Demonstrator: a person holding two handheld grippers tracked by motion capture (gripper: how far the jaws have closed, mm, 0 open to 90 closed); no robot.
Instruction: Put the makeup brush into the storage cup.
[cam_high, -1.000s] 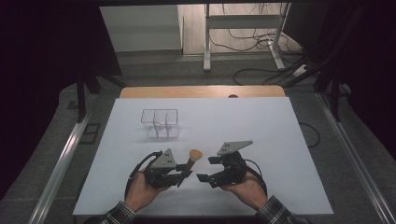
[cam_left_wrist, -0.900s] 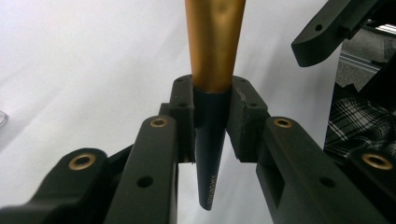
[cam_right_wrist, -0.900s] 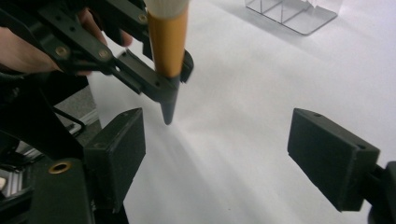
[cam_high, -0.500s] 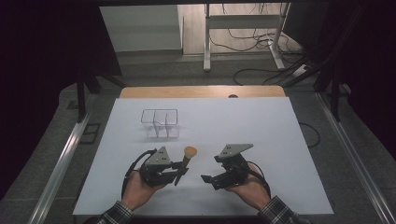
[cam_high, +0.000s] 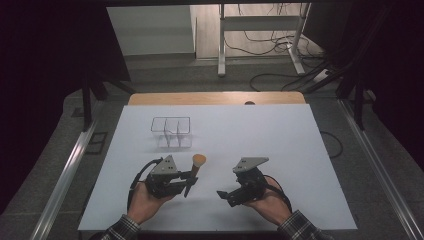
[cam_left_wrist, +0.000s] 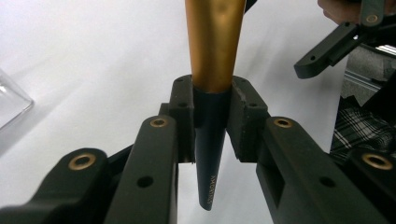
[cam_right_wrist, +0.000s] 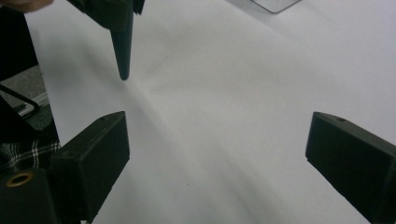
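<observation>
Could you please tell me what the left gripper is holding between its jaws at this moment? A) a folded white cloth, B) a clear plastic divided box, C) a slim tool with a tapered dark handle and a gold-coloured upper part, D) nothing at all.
C: the left gripper has its pads pressed on the slim tool with a tapered dark handle and a gold-coloured upper part, seen too in the high view.

My right hand-held gripper (cam_right_wrist: 217, 154) has just been opening, its jaws standing wide apart with nothing between them, hovering over the white tabletop (cam_right_wrist: 224, 88). The brush's dark pointed handle tip (cam_right_wrist: 122, 51) is hanging ahead, held by the left hand-held gripper (cam_right_wrist: 109, 9).
</observation>
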